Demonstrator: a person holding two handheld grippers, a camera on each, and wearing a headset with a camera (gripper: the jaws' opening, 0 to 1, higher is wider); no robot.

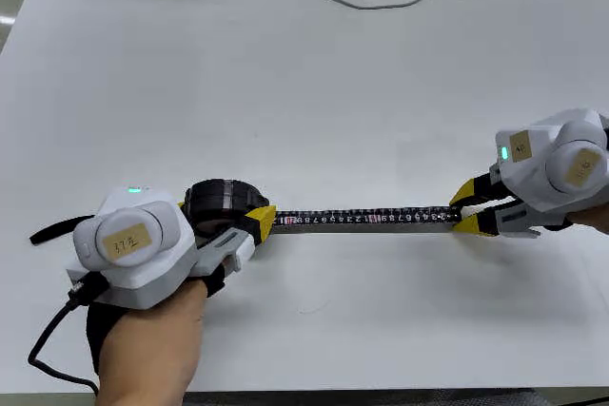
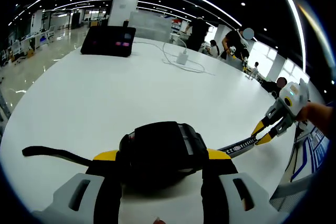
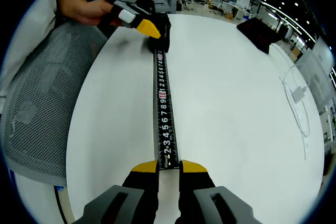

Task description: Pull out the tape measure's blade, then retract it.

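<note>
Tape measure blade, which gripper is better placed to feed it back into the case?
Probably right: the right gripper pinches the blade at its tip, while the left gripper holds the case.

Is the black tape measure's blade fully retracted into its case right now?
No, the numbered blade stretches from the round black case in the left gripper to the right gripper.
</note>
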